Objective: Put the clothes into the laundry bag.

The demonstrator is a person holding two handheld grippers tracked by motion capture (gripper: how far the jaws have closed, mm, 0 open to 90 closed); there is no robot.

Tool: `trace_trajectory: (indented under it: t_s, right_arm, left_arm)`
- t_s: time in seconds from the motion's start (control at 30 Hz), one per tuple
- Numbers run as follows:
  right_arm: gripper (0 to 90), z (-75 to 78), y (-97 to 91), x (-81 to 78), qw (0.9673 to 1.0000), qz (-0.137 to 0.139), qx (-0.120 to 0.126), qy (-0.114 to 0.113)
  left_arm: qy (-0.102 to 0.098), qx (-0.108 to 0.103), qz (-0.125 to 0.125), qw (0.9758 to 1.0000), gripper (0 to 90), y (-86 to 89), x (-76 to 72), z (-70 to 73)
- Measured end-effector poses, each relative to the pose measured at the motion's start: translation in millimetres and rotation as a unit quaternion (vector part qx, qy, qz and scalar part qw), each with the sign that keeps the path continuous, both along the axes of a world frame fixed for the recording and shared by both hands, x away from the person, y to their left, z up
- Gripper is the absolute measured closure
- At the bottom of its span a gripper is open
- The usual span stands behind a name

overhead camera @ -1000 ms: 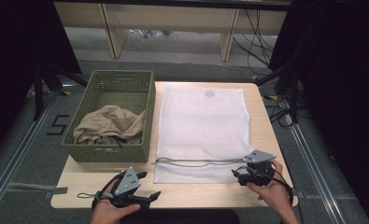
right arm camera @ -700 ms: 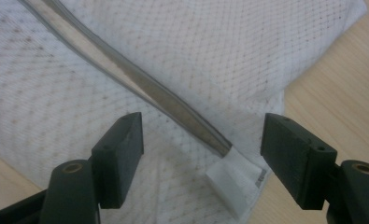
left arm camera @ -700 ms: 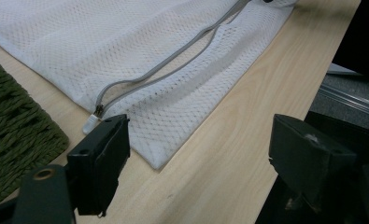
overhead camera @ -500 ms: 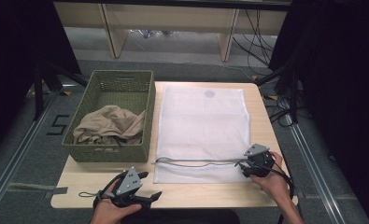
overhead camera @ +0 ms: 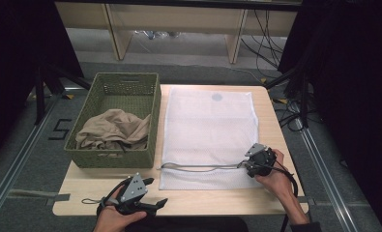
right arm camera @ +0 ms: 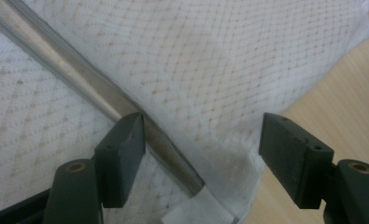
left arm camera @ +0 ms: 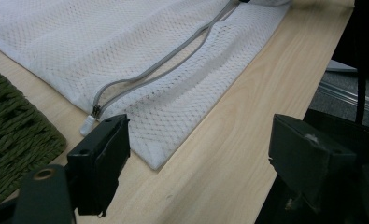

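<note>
A white mesh laundry bag (overhead camera: 208, 121) lies flat on the table, with a grey zipper (overhead camera: 203, 167) running along its near edge. In the left gripper view the zipper (left arm camera: 163, 65) has its two tracks slightly apart and its pull (left arm camera: 88, 122) at the basket end. My right gripper (overhead camera: 246, 166) is at the zipper's right end. Its jaws have just been closing a little and still stand open (right arm camera: 205, 140) over the mesh (right arm camera: 219, 60) and the zipper (right arm camera: 79, 79). My left gripper (overhead camera: 155, 192) is held open by the table's front edge, a short way from the bag's corner (left arm camera: 205, 140).
A green woven basket (overhead camera: 111, 158) stands left of the bag, touching it, with a beige garment (overhead camera: 113, 130) inside. Bare wood (overhead camera: 82, 186) lies in front of the basket. The table's right edge (right arm camera: 341, 107) is close to my right gripper. Cables trail on the floor beyond.
My right gripper has moved away from the front edge and slightly left onto the zipper's right end. The left gripper, bag and basket have stayed put.
</note>
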State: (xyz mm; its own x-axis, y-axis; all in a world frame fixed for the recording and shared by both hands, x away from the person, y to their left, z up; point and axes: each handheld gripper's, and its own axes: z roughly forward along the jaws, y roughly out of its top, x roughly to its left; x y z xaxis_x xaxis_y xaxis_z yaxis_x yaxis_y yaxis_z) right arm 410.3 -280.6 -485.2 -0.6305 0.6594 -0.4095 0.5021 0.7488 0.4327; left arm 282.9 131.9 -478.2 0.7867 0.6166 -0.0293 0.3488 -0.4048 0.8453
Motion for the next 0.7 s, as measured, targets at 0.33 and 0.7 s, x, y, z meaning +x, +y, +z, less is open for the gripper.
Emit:
trace_trajectory:
  t_s: [0.33, 0.7]
  right_arm:
    - [40.3, -0.9, 22.5, 17.9, 0.9997, 0.018, 0.013, -0.008]
    - [66.9, -0.7, 52.1, 32.8, 0.9963, 0.079, 0.033, -0.006]
  left_arm:
    - [0.000, -0.003, -0.003, 1.0000, 20.6, -0.7, 0.4, -0.5]
    - [0.001, -0.003, -0.001, 1.0000, 20.7, -0.4, 0.4, 0.1]
